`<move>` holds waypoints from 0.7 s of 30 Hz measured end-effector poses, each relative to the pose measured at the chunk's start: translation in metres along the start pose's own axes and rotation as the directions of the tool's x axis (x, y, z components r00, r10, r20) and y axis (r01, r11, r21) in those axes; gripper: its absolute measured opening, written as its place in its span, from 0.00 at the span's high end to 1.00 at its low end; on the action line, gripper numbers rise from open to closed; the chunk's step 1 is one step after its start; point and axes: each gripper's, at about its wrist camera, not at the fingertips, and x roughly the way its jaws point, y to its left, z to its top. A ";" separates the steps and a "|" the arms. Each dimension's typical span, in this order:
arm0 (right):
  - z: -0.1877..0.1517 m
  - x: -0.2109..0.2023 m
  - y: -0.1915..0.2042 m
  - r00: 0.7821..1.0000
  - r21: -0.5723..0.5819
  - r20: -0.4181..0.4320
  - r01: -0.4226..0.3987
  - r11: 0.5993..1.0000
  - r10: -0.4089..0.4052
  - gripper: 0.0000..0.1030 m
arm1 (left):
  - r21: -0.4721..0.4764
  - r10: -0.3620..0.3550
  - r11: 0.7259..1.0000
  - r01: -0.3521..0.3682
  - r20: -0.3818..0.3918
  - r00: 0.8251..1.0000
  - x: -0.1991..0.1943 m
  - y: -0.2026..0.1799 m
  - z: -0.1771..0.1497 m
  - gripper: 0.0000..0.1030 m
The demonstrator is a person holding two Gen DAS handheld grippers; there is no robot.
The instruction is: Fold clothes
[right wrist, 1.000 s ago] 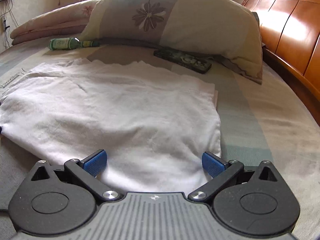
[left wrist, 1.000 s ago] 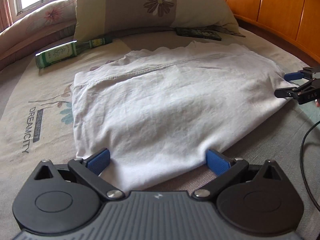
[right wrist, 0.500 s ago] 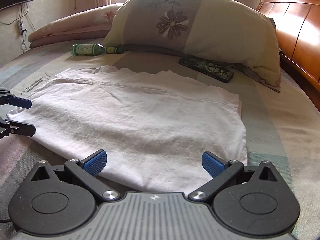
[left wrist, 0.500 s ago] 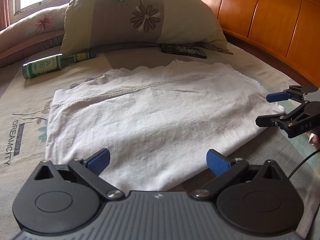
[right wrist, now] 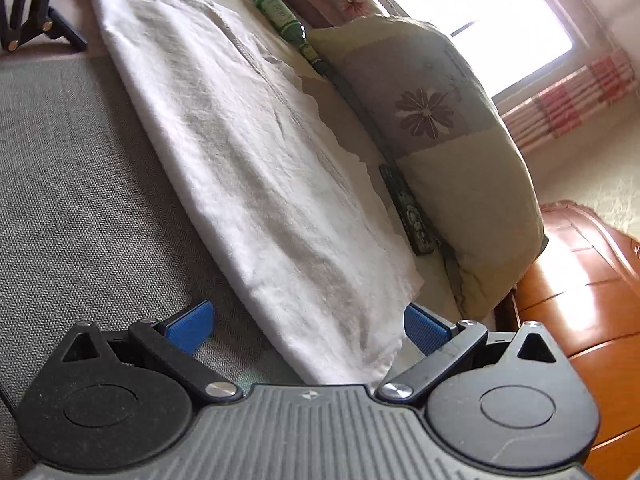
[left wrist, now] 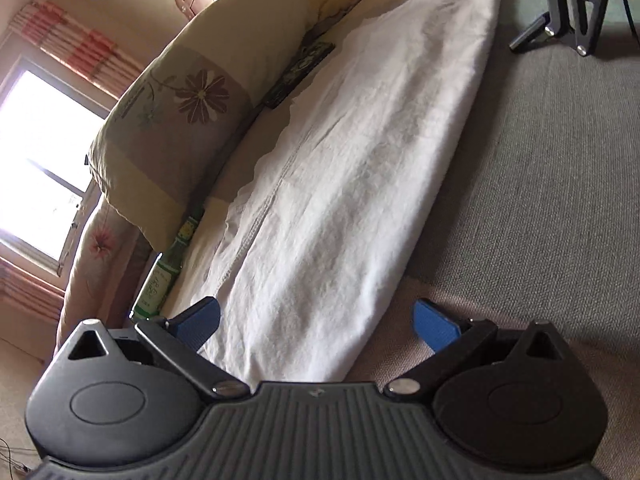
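Note:
A white garment [left wrist: 352, 168] lies folded flat along the bed, a long strip with a stitched seam near its far edge. My left gripper [left wrist: 316, 322] is open at one short end, its blue pads on either side of the cloth's corner. At the opposite short end my right gripper [right wrist: 306, 322] is open too, the garment [right wrist: 256, 152] running away from between its pads. Each gripper appears in the other's view: the right one [left wrist: 568, 4] at the top right, the left one [right wrist: 28, 12] at the top left. Both views are rolled sideways.
A big flowered pillow [left wrist: 192, 112] lies along the garment's far side, with a green bottle [left wrist: 160, 280] and a dark flat box [left wrist: 300, 74] beside it. Grey bed cover [left wrist: 540, 208] spreads on the near side. A wooden headboard [right wrist: 592, 320] stands by the right gripper.
Both grippers have swung out to the garment's two short ends and rolled sideways, now facing each other along its length. Both stayed open.

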 end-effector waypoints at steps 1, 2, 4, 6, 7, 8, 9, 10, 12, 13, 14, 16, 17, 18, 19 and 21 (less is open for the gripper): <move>0.005 0.002 0.005 1.000 -0.038 0.023 0.014 0.999 -0.013 0.00 | 0.024 0.001 1.000 -0.001 0.022 1.000 0.002 -0.005 0.007 0.01; 0.009 0.004 0.009 0.999 -0.076 0.046 0.029 0.997 -0.026 0.00 | 0.048 0.002 0.999 -0.004 0.043 0.999 0.004 -0.010 0.015 0.01; 0.020 0.008 0.014 0.996 -0.119 0.083 0.042 0.992 -0.033 0.00 | 0.096 0.020 0.995 -0.028 0.083 0.996 0.009 -0.018 0.027 0.01; 0.031 0.014 0.015 0.994 -0.142 0.107 0.044 0.989 -0.029 0.00 | 0.145 0.034 0.988 -0.051 0.114 0.993 0.014 -0.025 0.038 0.01; 0.035 0.016 0.015 0.993 -0.154 0.116 0.045 0.987 -0.027 0.00 | 0.170 0.041 0.984 -0.062 0.126 0.991 0.017 -0.028 0.043 0.00; 0.037 0.019 0.014 0.992 -0.163 0.121 0.045 0.986 -0.025 0.00 | 0.192 0.047 0.979 -0.072 0.133 0.990 0.020 -0.029 0.046 0.00; 0.039 0.021 0.014 0.992 -0.172 0.125 0.046 0.984 -0.024 0.00 | 0.204 0.048 0.976 -0.075 0.130 0.990 0.023 -0.029 0.048 0.00; 0.040 0.023 0.013 0.992 -0.179 0.127 0.048 0.983 -0.025 0.00 | 0.213 0.051 0.974 -0.078 0.127 0.991 0.025 -0.029 0.049 0.00; 0.032 0.025 0.008 0.994 -0.179 0.101 0.064 0.982 -0.046 0.00 | 0.224 0.077 0.970 -0.098 0.101 0.992 0.028 -0.026 0.046 0.00; 0.028 0.026 0.006 0.995 -0.179 0.088 0.072 0.981 -0.056 0.00 | 0.236 0.094 0.965 -0.112 0.085 0.992 0.030 -0.025 0.042 0.00; 0.024 0.027 0.003 0.995 -0.180 0.075 0.079 0.980 -0.067 0.00 | 0.250 0.113 0.960 -0.126 0.065 0.991 0.032 -0.023 0.036 0.00; 0.015 0.028 -0.002 0.995 -0.180 0.048 0.096 0.979 -0.089 0.00 | 0.263 0.154 0.952 -0.154 0.020 0.988 0.034 -0.014 0.018 0.00; 0.007 0.029 -0.006 0.994 -0.179 0.030 0.106 0.978 -0.102 0.00 | 0.262 0.174 0.951 -0.166 -0.005 0.985 0.035 -0.008 0.009 0.00; 0.001 0.030 -0.010 0.993 -0.176 0.009 0.118 0.977 -0.118 0.00 | 0.253 0.187 0.952 -0.173 -0.033 0.982 0.036 -0.002 0.000 0.00; -0.006 0.032 -0.014 0.991 -0.173 -0.011 0.129 0.976 -0.133 0.00 | 0.232 0.199 0.956 -0.181 -0.058 0.978 0.037 0.004 -0.007 0.00; -0.012 0.037 -0.020 0.985 -0.161 -0.045 0.156 0.975 -0.165 0.00 | 0.183 0.214 0.964 -0.193 -0.097 0.972 0.038 0.013 -0.013 0.00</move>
